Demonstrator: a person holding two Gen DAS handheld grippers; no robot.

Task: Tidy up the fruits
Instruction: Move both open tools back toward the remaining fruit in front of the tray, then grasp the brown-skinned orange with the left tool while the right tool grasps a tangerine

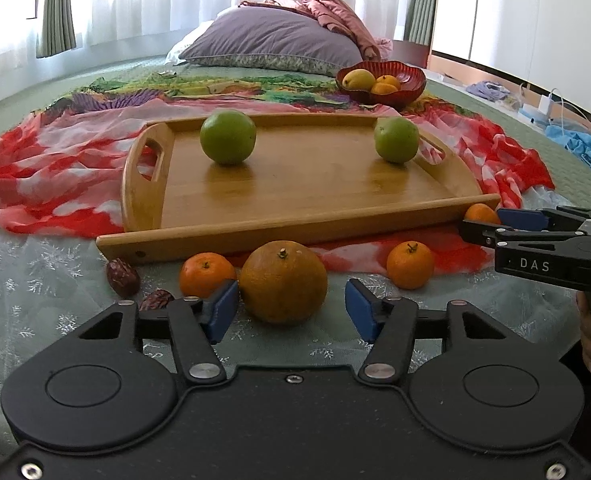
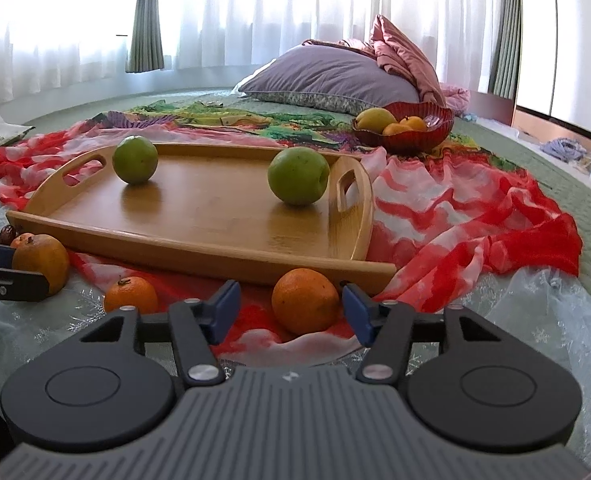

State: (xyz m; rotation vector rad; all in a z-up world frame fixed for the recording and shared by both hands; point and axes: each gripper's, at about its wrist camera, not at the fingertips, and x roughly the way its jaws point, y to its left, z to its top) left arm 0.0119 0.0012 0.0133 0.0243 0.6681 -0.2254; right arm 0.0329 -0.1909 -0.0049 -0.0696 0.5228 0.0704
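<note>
A wooden tray [image 1: 295, 184] [image 2: 199, 216] lies on a red patterned cloth and holds two green fruits [image 1: 227, 137] [image 1: 396, 139]. In front of it lie a large dull orange [image 1: 283, 282] [image 2: 41, 258], small tangerines [image 1: 207, 274] [image 1: 410, 265] and an orange [image 2: 305, 300]. My left gripper [image 1: 291, 308] is open, its pads either side of the large orange without touching. My right gripper [image 2: 291, 306] is open around the orange by the tray's front right corner; it shows in the left wrist view [image 1: 491, 222].
A red bowl [image 1: 409, 86] [image 2: 435, 128] with a yellow fruit and tangerines stands behind the tray on the right. Two dark red dates [image 1: 122, 278] lie left of the tangerines. Pillows [image 1: 271, 42] lie at the back. Clothes and cables lie far right.
</note>
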